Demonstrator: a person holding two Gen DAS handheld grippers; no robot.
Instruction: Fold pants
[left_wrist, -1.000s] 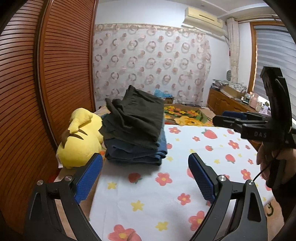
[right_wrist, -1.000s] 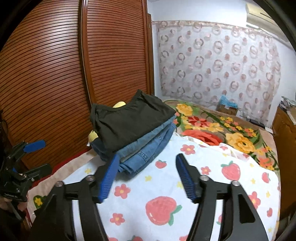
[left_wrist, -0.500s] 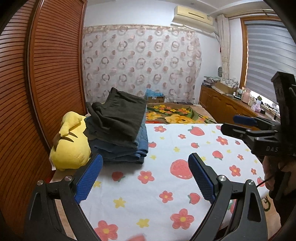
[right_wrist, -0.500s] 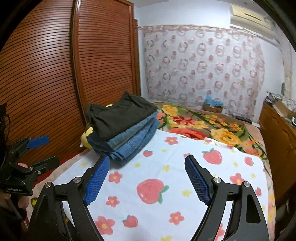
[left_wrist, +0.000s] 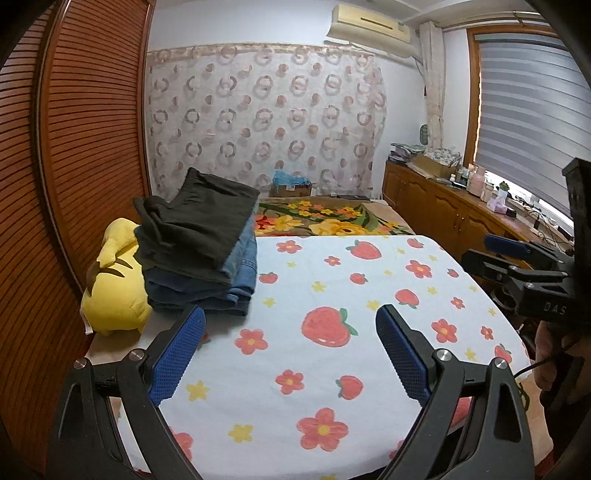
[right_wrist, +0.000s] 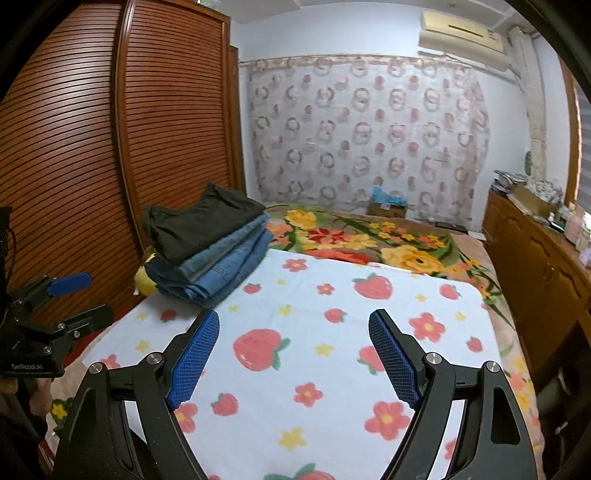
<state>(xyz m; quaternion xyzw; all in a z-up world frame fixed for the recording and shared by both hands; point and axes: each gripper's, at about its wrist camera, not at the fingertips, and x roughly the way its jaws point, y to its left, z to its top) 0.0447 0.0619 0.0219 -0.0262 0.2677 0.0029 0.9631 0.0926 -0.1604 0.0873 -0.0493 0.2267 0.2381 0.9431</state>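
While poised low over the sheet (left_wrist: 332, 373), released on both sides. Left hand-held gripper (left_wrist: 290, 325): spread wide, clasping nothing. Right hand-held gripper (right_wrist: 294, 328): just as wide, having just been opening, with only bare sheet between the jaws.

Pants (left_wrist: 199, 254) ahead and to the left of both hand-held grippers, folded and stacked at the far left corner of the sheet. Black pair on top, several denim pairs beneath, edges roughly squared. In the left wrist view, just beyond the left fingertip; in the right wrist view (right_wrist: 210, 251), further ahead and apart from the tips. Plush (left_wrist: 110, 295) pressed against the stack's left side.

No unfolded pair anywhere in view, either ahead of or below the jaws.

Judged to be between garments: stack made, nothing in hand, sheet ahead free for the next pair. Could equally be the end of the task; impossible to tell from here whether more pants wait out of view.

If more remain, next move calls for:
- reaching outside the present view to fetch a pair
- pinching it at the waistband with one hand-held gripper and lower down with the other
- laying it flat ahead, right of the stack
- steering clear of the stack to avoid toppling it
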